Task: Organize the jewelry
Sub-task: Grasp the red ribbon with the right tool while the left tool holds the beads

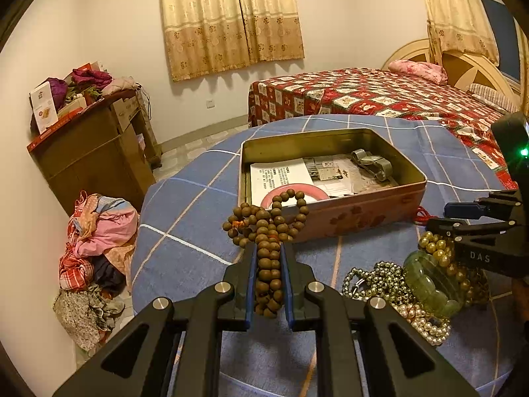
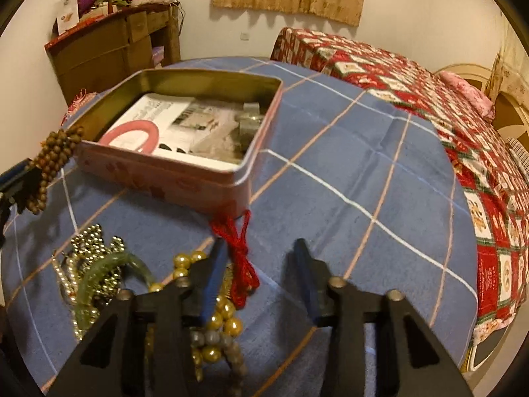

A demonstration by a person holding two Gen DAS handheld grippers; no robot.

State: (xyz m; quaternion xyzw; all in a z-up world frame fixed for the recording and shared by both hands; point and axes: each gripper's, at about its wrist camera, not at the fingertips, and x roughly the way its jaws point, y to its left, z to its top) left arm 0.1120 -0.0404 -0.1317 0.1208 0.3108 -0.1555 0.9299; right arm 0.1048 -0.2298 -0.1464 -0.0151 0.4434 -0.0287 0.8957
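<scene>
My left gripper [image 1: 269,248] is shut on a strand of brown wooden beads [image 1: 267,221], held just above the near left corner of an open pink tin [image 1: 363,211]. Inside the tin lie printed paper, a grey watch [image 1: 370,163] and a pink ring [image 1: 291,192]. In the right wrist view my right gripper [image 2: 259,243] stands open low over the blue checked cloth. A red cord [image 2: 241,261] lies between its fingers, close to the left one, not pinched. Gold pearls [image 2: 218,324], a green bangle [image 2: 99,284] and silver beads [image 2: 89,241] are heaped to its left.
The round table [image 2: 363,165] carries a blue checked cloth. A bed with a red patterned cover [image 1: 380,92] stands behind it on the right. At the left wall are a wooden cabinet [image 1: 92,152] and a heap of clothes [image 1: 96,251] on the floor.
</scene>
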